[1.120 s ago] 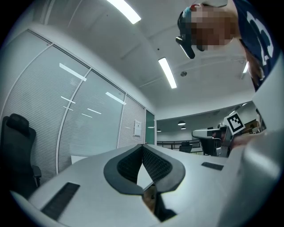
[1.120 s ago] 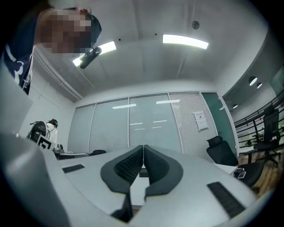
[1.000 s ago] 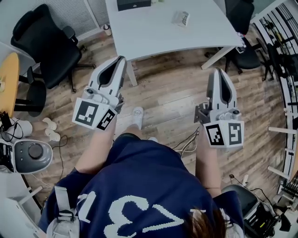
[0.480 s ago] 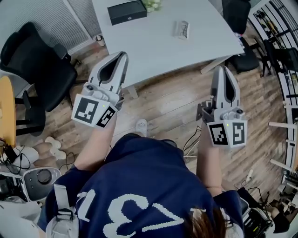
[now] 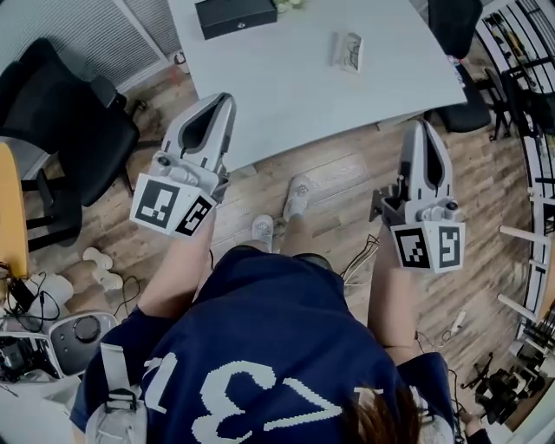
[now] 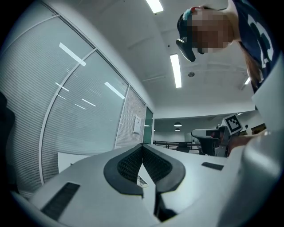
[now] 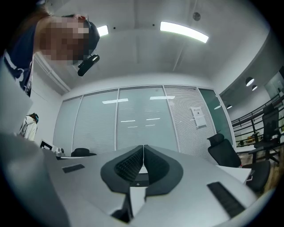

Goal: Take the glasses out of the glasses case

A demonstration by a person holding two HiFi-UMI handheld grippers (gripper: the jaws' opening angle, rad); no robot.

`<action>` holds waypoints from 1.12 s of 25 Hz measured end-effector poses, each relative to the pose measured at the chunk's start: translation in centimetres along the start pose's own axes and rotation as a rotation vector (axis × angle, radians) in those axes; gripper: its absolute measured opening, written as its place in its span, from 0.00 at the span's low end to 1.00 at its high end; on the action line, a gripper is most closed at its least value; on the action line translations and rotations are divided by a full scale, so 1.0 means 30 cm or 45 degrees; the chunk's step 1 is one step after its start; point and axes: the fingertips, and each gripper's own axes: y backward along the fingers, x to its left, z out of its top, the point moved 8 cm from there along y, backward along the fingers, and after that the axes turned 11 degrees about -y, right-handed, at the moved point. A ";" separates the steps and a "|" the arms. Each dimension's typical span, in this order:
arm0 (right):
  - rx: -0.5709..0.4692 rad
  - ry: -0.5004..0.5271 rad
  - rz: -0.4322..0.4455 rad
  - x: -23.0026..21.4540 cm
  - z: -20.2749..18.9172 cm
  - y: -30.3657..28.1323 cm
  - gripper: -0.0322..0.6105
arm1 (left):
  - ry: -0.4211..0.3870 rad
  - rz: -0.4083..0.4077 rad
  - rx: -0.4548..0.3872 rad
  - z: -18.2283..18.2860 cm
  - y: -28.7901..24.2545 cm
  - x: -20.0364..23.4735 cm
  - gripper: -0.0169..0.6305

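Note:
A black glasses case lies shut on the white table at the top of the head view. To its right lies a small pale item, too small to identify. My left gripper reaches just over the table's near edge, well short of the case, jaws shut and empty. My right gripper hovers over the wooden floor beside the table's right corner, also shut and empty. In the left gripper view the left gripper has its pads together; the right gripper shows the same in its own view. Both point slightly upward at glass walls and ceiling.
A black office chair stands left of the table and another at its far right. Cables lie on the floor by the person's shoes. Equipment sits at lower left, a railing at right.
The person has stepped toward the table, one foot now forward. Both grippers have moved closer to it; the case and table sit nearer. Jaws stay shut.

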 end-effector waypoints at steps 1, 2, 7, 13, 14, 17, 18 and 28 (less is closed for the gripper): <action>-0.001 -0.003 0.010 -0.015 0.000 -0.022 0.09 | -0.002 0.009 -0.001 -0.002 -0.017 0.006 0.05; -0.003 -0.004 0.021 -0.028 0.003 -0.044 0.09 | -0.007 0.017 -0.002 -0.001 -0.035 0.012 0.05; -0.016 0.010 0.094 -0.112 0.050 -0.171 0.09 | -0.052 0.073 -0.023 0.028 -0.139 0.035 0.05; -0.043 0.049 0.196 -0.263 0.134 -0.313 0.09 | -0.086 0.139 -0.039 0.035 -0.325 0.023 0.05; -0.043 0.048 0.211 -0.289 0.144 -0.334 0.09 | -0.092 0.149 -0.040 0.036 -0.352 0.019 0.05; -0.033 0.044 0.247 -0.347 0.161 -0.393 0.09 | -0.106 0.183 -0.036 0.037 -0.405 0.013 0.05; -0.030 0.040 0.254 -0.358 0.160 -0.411 0.09 | -0.106 0.193 -0.034 0.034 -0.414 0.016 0.05; -0.001 0.005 0.230 -0.444 0.124 -0.586 0.09 | -0.098 0.154 0.000 -0.016 -0.602 0.103 0.05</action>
